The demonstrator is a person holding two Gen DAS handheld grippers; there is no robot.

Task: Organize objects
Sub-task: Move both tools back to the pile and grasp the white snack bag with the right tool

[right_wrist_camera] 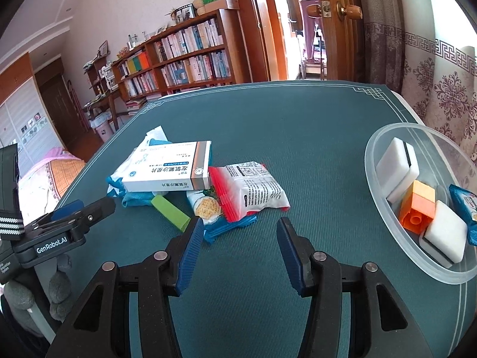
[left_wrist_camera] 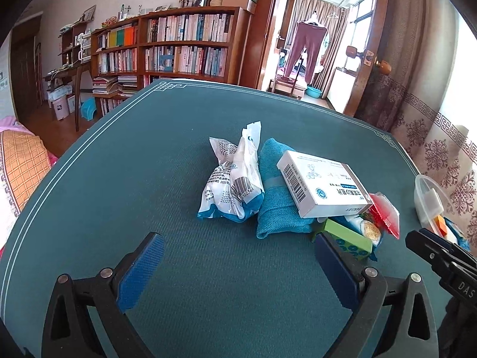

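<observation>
near the middle of the surface (right_wrist_camera: 313,125) lies a heap. both tongs, left (left_wrist_camera: 238,256) and right (right_wrist_camera: 238,244), are released and empty. the white snack packet (right_wrist_camera: 256,189) looks light, soft and slippery; better to pinch its crimped edge toward the clear bowl (right_wrist_camera: 387,208) at the right edge.

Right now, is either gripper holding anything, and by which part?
Nothing is held. The left gripper and right gripper are both open and empty above the table.
</observation>
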